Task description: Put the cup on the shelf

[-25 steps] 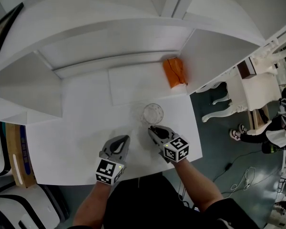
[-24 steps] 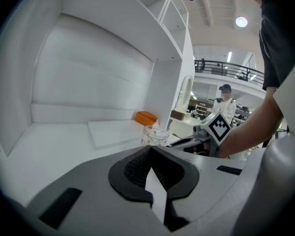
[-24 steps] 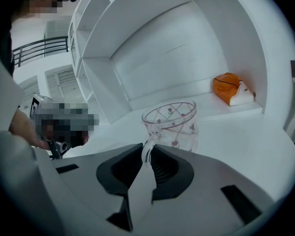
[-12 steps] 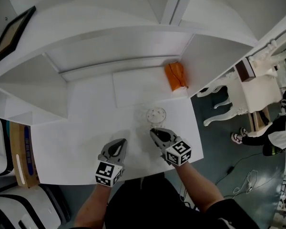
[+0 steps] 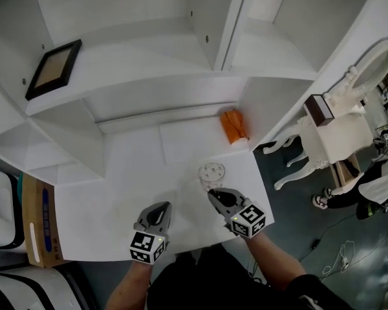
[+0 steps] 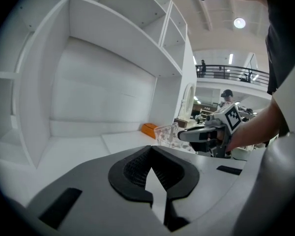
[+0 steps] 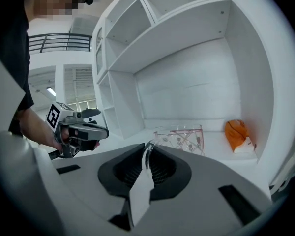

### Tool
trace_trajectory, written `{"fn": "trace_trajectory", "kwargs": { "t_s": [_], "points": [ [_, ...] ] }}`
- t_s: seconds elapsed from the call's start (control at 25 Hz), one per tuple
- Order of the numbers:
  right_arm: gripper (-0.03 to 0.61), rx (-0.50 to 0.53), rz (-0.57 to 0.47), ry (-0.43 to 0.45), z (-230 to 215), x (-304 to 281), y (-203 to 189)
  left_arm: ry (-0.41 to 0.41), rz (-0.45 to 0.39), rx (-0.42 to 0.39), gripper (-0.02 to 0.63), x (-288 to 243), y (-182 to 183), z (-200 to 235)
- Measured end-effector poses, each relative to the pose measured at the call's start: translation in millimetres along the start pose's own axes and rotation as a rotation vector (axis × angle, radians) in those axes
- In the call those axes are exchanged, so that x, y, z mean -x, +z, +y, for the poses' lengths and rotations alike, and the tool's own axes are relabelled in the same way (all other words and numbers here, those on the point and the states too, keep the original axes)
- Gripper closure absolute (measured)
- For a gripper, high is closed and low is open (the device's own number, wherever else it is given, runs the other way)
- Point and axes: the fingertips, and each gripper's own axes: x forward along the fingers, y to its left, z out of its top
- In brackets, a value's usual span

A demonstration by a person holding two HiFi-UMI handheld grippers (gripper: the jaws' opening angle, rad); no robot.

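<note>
White desk (image 5: 116, 186) below the shelving, and my left gripper (image 5: 159, 209) waits over it, jaws together, empty. Across to the glass cup (image 5: 211, 172) near the desk's right edge: my right gripper (image 5: 215, 194) is closing on its near rim. That's the grasp; next comes a steady lift toward a shelf (image 5: 155, 50).

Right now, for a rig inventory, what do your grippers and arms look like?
Both the left gripper and right gripper are grey wedge-shaped shells with black ribbed pads; each carries a white cube with black square markers. Forearms are bare below a black top. The right gripper's jaws are closing with the cup's rim between them.
</note>
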Motion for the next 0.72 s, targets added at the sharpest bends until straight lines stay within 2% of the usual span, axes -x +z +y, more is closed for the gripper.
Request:
{"fn": "trace_trajectory", "kwargs": {
  "t_s": [0.24,0.48,0.6,0.72],
  "points": [
    [0.548,0.099,-0.094,0.022,35.6,20.1,64.4,0.014,-0.083,-0.047,0.603,37.5,46.8,-9.7],
    [0.548,0.162,-0.161,0.095,73.3,35.6,105.8,0.082,-0.137,-0.060,0.603,75.5,79.4,-18.7],
    [0.548,0.206,-0.177,0.140,84.5,37.8,121.4,0.129,-0.146,-0.043,0.603,86.7,83.8,-19.4],
    [0.548,0.228,-0.206,0.184,95.5,41.8,135.3,0.165,-0.133,0.014,0.603,88.9,81.4,-21.9]
  ]
}}
